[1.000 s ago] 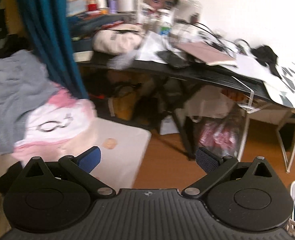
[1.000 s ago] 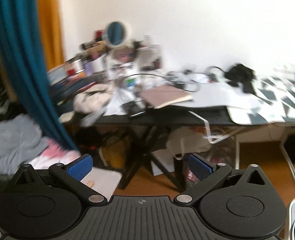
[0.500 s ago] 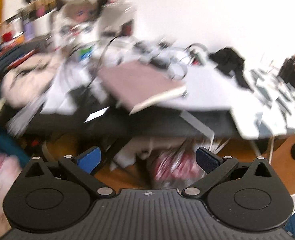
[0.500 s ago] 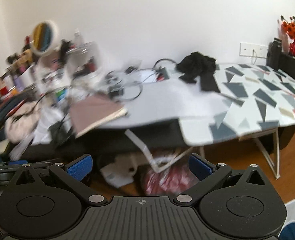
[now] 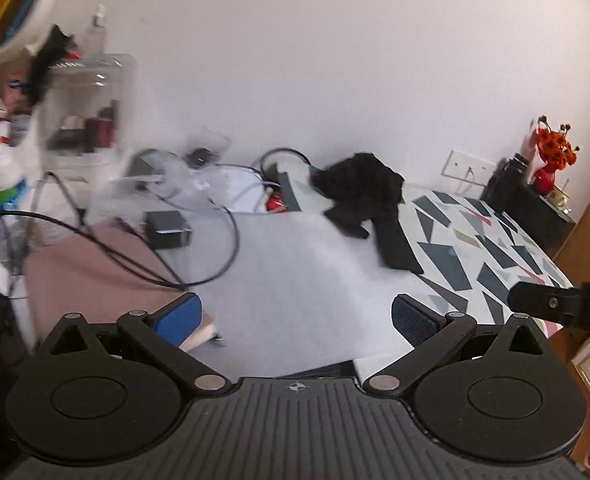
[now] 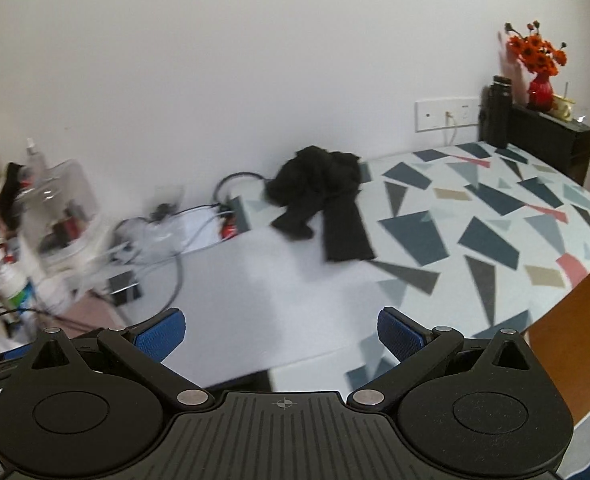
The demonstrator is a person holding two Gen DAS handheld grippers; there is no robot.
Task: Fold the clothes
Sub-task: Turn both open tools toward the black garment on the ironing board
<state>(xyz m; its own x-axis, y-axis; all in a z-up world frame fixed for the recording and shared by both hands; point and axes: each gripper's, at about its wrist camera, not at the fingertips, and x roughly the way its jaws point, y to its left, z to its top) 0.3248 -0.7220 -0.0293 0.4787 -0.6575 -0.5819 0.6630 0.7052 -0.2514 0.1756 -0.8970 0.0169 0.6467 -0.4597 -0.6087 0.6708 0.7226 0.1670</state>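
Both views swung onto the crumpled black garment (image 6: 321, 196) (legs trailing nearward).

Ahead of both wide-open grippers a bare white sheet (image 6: 279, 280) gives clear passage up to the crumpled black garment (image 6: 323, 200) near the wall. Left of the left gripper (image 5: 295, 316), looping cables (image 5: 199, 248), a pink book (image 5: 95, 280) and cluttered bottles block the way. To the right, the patterned board (image 6: 495, 232) lies open.
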